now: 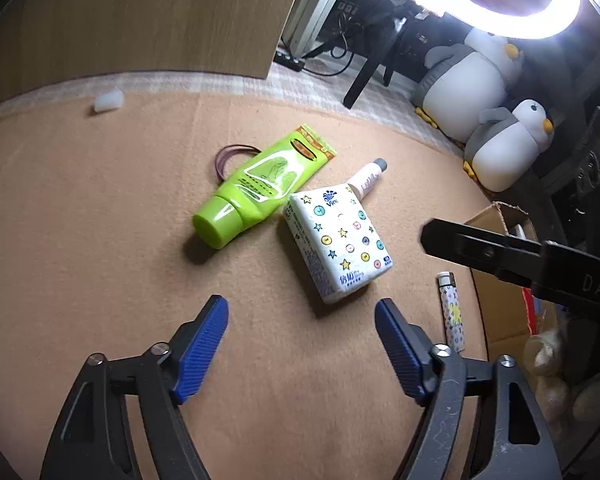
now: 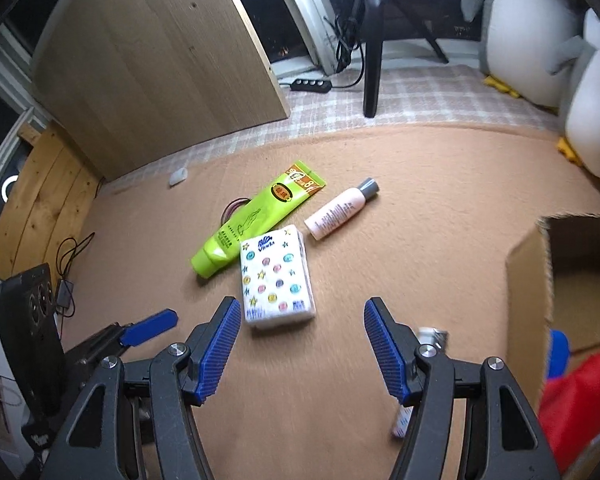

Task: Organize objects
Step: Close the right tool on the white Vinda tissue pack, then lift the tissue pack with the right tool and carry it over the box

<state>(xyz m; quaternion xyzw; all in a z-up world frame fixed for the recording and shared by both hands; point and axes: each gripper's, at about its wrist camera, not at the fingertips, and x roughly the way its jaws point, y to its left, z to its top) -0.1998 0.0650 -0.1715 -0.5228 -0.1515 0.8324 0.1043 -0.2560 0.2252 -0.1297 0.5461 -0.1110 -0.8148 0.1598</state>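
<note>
On the tan mat lie a green tube (image 1: 256,188) (image 2: 256,220), a patterned tissue pack (image 1: 338,242) (image 2: 276,280), a small pink bottle (image 1: 366,178) (image 2: 340,210), a purple hair band (image 1: 230,158) (image 2: 234,208) and a patterned lighter (image 1: 452,312), partly hidden behind the right finger in the right wrist view (image 2: 432,336). My left gripper (image 1: 302,320) is open and empty, just short of the tissue pack. My right gripper (image 2: 302,320) is open and empty, just short of the same pack. The right gripper's arm shows at the right in the left wrist view (image 1: 500,256).
An open cardboard box (image 2: 528,280) (image 1: 496,216) with red and blue items stands at the mat's right edge. Plush penguins (image 1: 472,84) sit at the back right. A wooden panel (image 2: 160,60), a tripod leg (image 2: 372,60), a small white piece (image 1: 108,100) lie behind.
</note>
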